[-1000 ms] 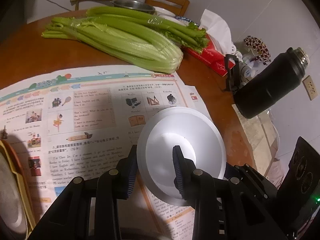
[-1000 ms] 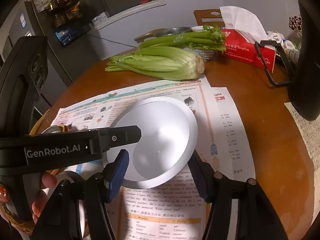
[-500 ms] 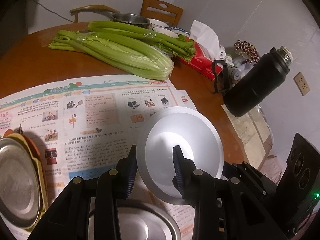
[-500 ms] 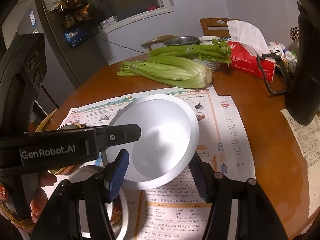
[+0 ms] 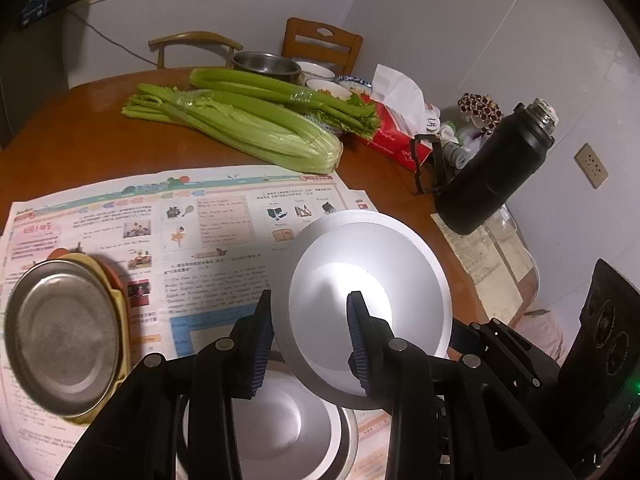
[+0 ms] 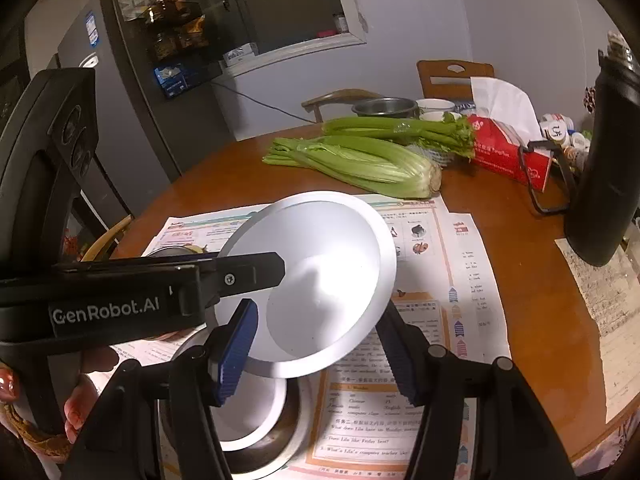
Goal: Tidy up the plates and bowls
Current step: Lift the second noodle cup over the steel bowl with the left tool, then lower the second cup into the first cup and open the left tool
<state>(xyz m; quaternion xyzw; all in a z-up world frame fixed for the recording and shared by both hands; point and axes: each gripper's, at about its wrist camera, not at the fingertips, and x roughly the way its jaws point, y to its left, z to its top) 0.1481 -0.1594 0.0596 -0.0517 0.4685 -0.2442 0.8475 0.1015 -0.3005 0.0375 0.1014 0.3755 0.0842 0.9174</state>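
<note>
While clamping plate [image 5: 362,304], left claw [image 5: 310,334] tilted.

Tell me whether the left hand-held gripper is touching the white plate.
Touching. In the left wrist view, the left hand-held gripper pinches the white plate's rim: one finger lies across its face, the other sits behind the edge.

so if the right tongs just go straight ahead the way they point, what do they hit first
Probably the silver bowl the left tongs hold by its rim: it sits tilted between the open right tongs, right in their line. Past it lies the printed paper on the table; depth is hard to judge.
</note>
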